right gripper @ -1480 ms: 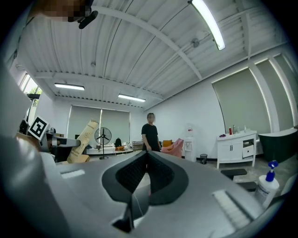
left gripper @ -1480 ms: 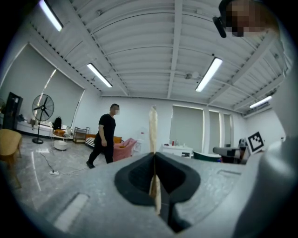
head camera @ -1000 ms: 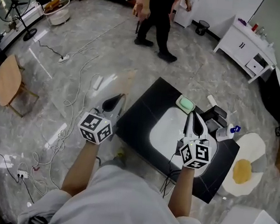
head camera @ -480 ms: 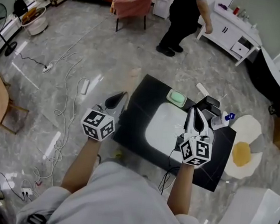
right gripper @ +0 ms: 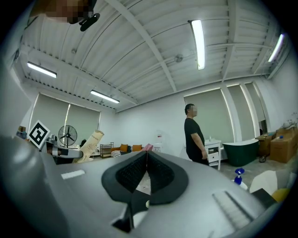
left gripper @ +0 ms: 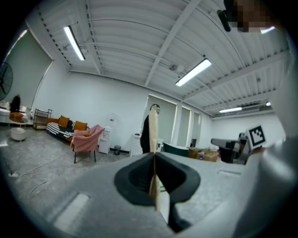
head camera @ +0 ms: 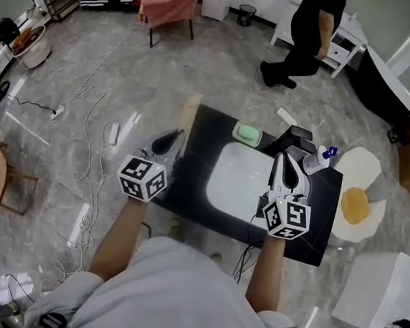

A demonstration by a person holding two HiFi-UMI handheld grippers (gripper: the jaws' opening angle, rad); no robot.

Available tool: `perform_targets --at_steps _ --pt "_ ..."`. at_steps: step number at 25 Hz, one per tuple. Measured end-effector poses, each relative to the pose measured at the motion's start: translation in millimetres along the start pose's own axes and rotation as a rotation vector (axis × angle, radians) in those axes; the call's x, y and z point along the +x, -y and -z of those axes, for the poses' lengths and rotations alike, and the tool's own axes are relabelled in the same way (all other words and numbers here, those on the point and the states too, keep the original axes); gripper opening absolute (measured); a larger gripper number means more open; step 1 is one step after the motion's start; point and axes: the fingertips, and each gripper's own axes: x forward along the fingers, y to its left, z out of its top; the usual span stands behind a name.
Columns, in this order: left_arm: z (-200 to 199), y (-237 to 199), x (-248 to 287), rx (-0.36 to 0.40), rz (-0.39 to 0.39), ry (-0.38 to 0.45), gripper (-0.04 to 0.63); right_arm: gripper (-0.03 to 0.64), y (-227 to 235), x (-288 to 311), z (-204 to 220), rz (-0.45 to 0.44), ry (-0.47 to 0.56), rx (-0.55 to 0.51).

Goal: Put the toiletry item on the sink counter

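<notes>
Left gripper (head camera: pixel 174 141): jaws clamped on a thin tan tube (head camera: pixel 190 112), which stands up past the fingertips. Seen edge-on in the left gripper view (left gripper: pixel 152 132). The tube is over the floor just off the far-left corner of the black desk (head camera: pixel 195 195), not on it; same grasp as 0.5 s ago.

Right gripper (head camera: pixel 285 160): jaws together, nothing between them. It sits over the white basin (head camera: pixel 236 181), as before. Green soap dish (head camera: pixel 247 133) is ahead and to the left of this gripper; spray bottle (head camera: pixel 323 155) is just to its right.

Change since the earlier frames: the person in black (head camera: pixel 308 32) has walked further right, toward the white cabinet. The desk now sits more central in the head view. Both grippers keep the same pose relative to each other.
</notes>
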Motion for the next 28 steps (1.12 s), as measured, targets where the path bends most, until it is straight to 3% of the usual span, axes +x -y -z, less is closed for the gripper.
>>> perform_targets --at_steps 7,16,28 --pt "41.0 -5.9 18.1 -0.038 -0.004 -0.108 0.003 0.005 7.1 -0.6 10.7 0.016 -0.021 -0.008" --pt "124.5 -27.6 38.4 -0.125 -0.037 -0.295 0.003 0.005 14.0 11.1 29.0 0.013 -0.072 -0.023" --pt "227.6 -42.4 64.2 -0.185 -0.075 -0.518 0.006 0.005 44.0 24.5 62.1 0.041 -0.153 -0.017"
